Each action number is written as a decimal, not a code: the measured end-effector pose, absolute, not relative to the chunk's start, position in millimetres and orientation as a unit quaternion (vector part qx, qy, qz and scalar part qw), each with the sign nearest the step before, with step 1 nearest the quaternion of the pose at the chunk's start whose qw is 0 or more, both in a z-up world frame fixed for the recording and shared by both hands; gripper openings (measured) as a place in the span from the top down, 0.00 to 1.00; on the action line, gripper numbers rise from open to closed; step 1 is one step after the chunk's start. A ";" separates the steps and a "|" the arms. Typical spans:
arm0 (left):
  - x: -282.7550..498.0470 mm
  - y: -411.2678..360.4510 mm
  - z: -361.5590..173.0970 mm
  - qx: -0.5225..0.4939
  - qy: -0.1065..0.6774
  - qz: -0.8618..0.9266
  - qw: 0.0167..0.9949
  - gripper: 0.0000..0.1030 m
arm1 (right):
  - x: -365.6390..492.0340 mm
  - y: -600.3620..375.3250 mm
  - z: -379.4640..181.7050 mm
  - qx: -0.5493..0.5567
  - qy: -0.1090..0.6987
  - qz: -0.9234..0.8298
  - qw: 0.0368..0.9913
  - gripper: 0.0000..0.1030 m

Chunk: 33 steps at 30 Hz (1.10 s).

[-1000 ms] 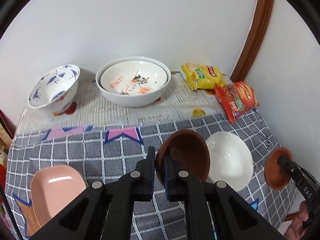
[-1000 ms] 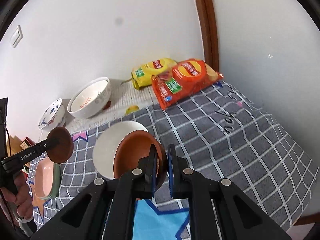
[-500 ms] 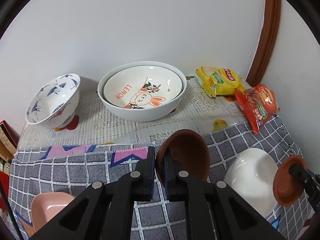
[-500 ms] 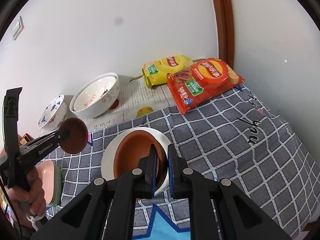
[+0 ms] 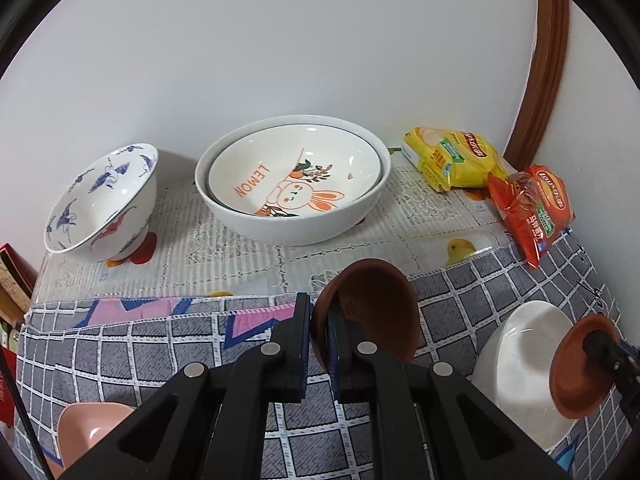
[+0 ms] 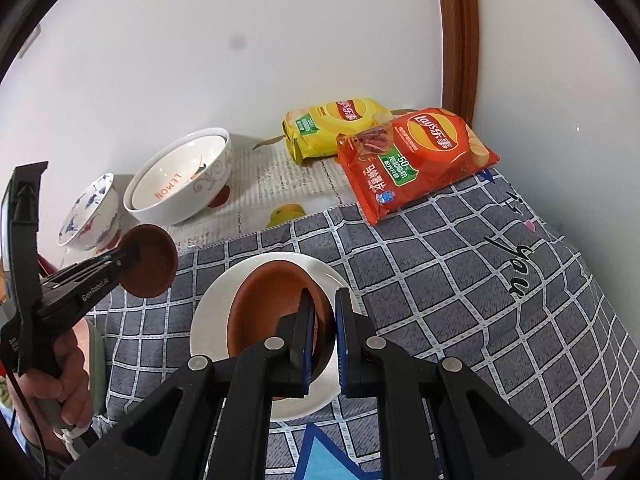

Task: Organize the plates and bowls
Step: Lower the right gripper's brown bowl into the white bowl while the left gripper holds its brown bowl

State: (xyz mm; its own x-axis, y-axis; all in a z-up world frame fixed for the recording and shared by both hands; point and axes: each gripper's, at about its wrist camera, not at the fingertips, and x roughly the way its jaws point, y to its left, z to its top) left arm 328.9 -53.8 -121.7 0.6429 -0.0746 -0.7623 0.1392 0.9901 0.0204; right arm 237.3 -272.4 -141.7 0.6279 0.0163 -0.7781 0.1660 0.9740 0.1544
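My left gripper (image 5: 319, 316) is shut on the rim of a small brown bowl (image 5: 372, 308) and holds it above the grey checked cloth; it also shows in the right wrist view (image 6: 154, 260). My right gripper (image 6: 323, 312) has its jaws slightly apart around the rim of a second brown bowl (image 6: 272, 312), which sits over the white bowl (image 6: 216, 320). From the left wrist view that brown bowl (image 5: 576, 372) is at the white bowl's (image 5: 520, 356) right edge. A big white "LEMON" bowl (image 5: 292, 184), nested in another, and a blue-patterned bowl (image 5: 104, 200) stand at the back.
A yellow chip bag (image 6: 336, 124) and a red chip bag (image 6: 412, 156) lie at the back right near the brown door frame. A pink dish (image 5: 92, 428) sits at the front left. The wall runs close behind the bowls.
My left gripper carried its brown bowl forward, toward the back bowls. My right gripper brought its brown bowl over the white bowl and its jaws have parted a little.
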 end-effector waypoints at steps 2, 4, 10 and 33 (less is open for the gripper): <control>328.9 -53.9 -121.7 0.037 0.419 -0.061 0.905 0.92 | 238.6 -269.4 -145.3 0.104 0.433 -0.039 0.894 0.90; 328.9 -53.7 -121.5 0.036 0.420 -0.062 0.905 0.92 | 239.7 -264.7 -150.9 0.098 0.440 -0.038 0.892 0.90; 328.2 -52.4 -119.8 0.034 0.419 -0.059 0.906 0.92 | 246.7 -252.8 -162.9 0.089 0.454 -0.035 0.886 0.90; 332.9 -47.4 -123.5 0.014 0.437 -0.070 0.897 0.92 | 252.8 -249.1 -182.7 0.087 0.478 -0.046 0.873 0.90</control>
State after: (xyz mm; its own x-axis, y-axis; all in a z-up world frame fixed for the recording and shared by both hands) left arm 332.9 -47.4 -123.5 0.6086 -0.1142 -0.7852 0.1379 0.9897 -0.0370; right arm 252.8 -249.1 -182.8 0.5379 0.0027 -0.8430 0.1643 0.9805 0.1079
